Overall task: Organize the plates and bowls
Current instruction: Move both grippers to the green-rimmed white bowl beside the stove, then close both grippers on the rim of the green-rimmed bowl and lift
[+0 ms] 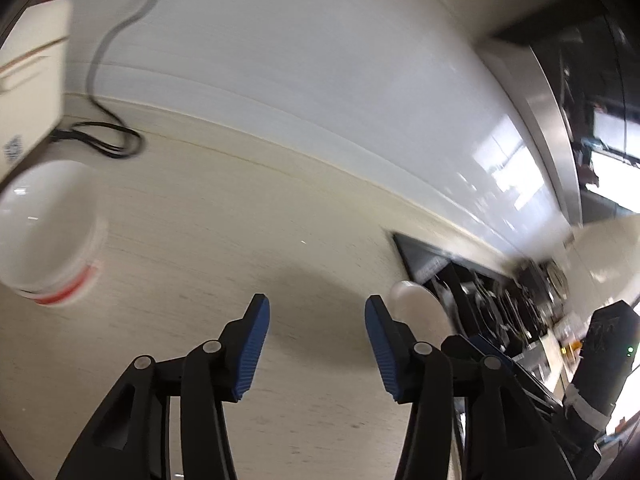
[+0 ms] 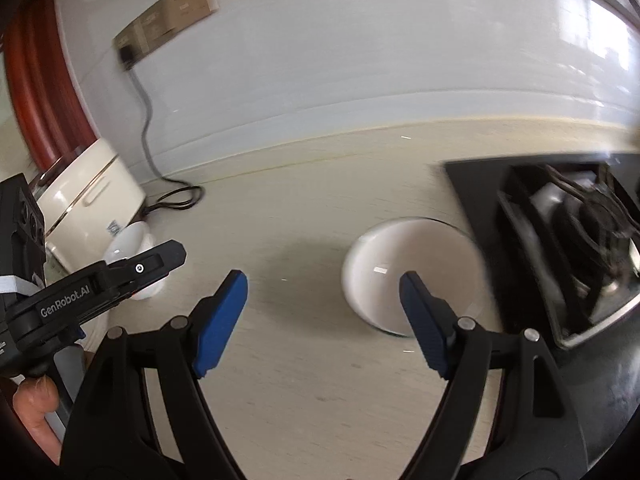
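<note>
pale countertop (image 2: pixel 304 360): two white bowls (image 2: pixel 408 272) (image 1: pixel 48 232), cooker (image 2: pixel 84 208).

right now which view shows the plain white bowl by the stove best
The right wrist view: the white bowl sits nearly whole on the counter beside the stove, only its near edge hidden by a finger. The left wrist view shows just a blurred sliver of it behind a finger.

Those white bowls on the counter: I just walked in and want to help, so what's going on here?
A person holds a gripper in each hand over the kitchen counter. Both the left gripper and the right gripper are open and hold nothing. One white bowl sits beside the stove; a red-striped bowl sits by the cream appliance. Neither is being gripped.
</note>
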Tool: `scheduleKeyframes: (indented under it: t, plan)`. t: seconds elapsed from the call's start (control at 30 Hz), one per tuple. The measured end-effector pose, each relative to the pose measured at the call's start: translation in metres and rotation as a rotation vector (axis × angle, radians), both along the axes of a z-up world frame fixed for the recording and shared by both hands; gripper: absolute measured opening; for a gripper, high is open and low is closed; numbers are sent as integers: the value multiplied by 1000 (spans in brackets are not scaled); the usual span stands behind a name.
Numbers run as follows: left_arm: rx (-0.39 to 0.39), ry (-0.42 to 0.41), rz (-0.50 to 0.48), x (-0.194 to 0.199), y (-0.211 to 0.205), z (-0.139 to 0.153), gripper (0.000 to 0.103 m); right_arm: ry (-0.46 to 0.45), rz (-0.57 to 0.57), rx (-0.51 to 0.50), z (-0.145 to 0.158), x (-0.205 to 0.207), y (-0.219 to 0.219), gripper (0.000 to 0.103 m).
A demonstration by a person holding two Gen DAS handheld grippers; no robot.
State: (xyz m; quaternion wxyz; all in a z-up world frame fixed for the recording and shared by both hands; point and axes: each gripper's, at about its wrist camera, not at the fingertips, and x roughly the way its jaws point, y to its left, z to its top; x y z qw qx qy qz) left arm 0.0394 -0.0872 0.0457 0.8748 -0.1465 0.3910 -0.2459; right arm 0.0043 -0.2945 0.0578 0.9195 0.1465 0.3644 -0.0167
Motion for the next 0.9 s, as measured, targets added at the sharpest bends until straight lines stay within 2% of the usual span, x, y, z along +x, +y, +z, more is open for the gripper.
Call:
scheduleKeyframes:
  t: [0.13, 0.33, 0.6, 0.8, 0.9]
  plan:
    - [-8, 27, -72, -2, -36, -7, 51, 2, -70, 31, -8, -16, -34, 81]
    - [-5, 73, -115, 4, -71, -18, 51, 15, -120, 75, -23, -27, -72, 81]
    - [19, 130, -114, 16, -98, -38, 50, 35, -90, 110, -35, -14, -85, 80]
    - [34, 146, -105, 21, -106, -43, 47, 50, -76, 114, -46, -1, -83, 68]
    - [37, 160, -101, 24, -108, -47, 44, 60, -62, 106, -51, 5, -79, 66]
